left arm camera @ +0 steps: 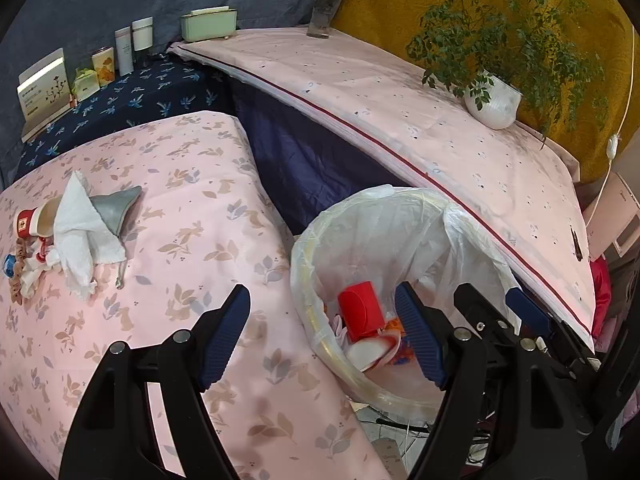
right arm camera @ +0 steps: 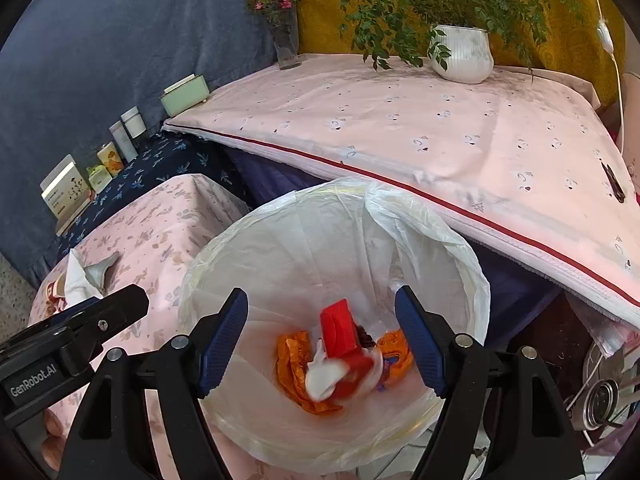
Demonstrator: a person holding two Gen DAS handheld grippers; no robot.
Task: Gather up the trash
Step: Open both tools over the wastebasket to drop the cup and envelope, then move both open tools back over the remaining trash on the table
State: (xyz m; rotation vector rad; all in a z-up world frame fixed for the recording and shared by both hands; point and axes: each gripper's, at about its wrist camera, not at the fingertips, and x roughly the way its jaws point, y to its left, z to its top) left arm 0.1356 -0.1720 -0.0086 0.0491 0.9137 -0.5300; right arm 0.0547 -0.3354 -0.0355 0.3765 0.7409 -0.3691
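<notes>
- Left wrist view: my left hand-held gripper (left arm camera: 322,336) stands spread with nothing between its pads, straddling the near edge of the pink rabbit-print surface (left arm camera: 192,240) and the rim of the lined bin (left arm camera: 308,280).
- The trash not yet collected is a pile (left arm camera: 60,236) on that surface, well apart from the bin, on the side away from it: a crumpled white tissue (left arm camera: 80,232), a grey cone-shaped piece (left arm camera: 116,208) and a red-and-white paper cup (left arm camera: 28,222), with small scraps just beside them.
- From the left hand-held gripper the pile lies up and to the left in this view; the tissue's long axis runs roughly toward the gripper.
- Right wrist view: my right hand-held gripper (right arm camera: 322,336) is also spread and empty, directly over the bin (right arm camera: 472,280). Inside lie a red box (right arm camera: 338,330), orange wrappers (right arm camera: 292,364) and a white scrap.
- Judgement: the left hand is the nearer one to the pile, since the right has the bin between it and the surface, so I would send the left across for the tissue.
</notes>
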